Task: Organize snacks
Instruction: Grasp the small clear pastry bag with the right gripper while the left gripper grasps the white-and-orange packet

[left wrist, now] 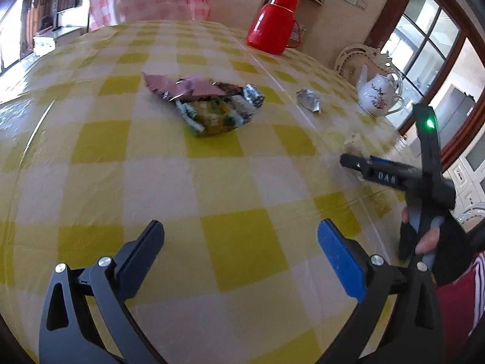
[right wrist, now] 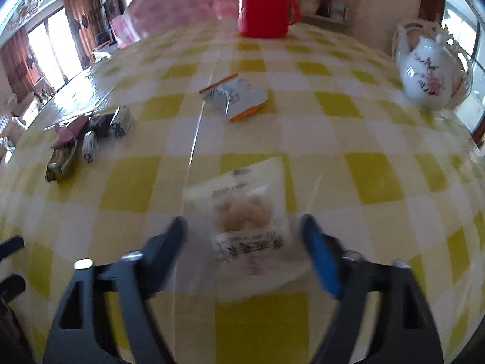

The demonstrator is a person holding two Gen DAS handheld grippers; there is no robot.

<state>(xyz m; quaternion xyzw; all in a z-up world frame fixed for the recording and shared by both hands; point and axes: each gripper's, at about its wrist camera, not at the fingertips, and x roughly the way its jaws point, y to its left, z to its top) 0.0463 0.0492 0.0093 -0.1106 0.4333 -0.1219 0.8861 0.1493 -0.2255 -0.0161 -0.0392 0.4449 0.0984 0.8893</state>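
Two views. Left wrist: left gripper (left wrist: pixel 241 245) has jaws spread wide with nothing between them, over bare checked tabletop (left wrist: pixel 91 163); snack pile (left wrist: pixel 206 106) sits far centre, a foil-wrapped piece (left wrist: pixel 309 100) alone to its right, right gripper (left wrist: pixel 354 163) low at the right edge, near the teapot (left wrist: pixel 379 95). Right wrist: jaws part-open, straddling a clear cracker packet (right wrist: pixel 245 221) lying flat, pads not yet on it; view is blurred. Packet's long axis runs near-to-far, printed end nearest. Orange-edged packet (right wrist: pixel 235 97) lies farther off, slanted. Risk, my read: closing across the flat film could crumple it, crush the crackers, or let it slip out.
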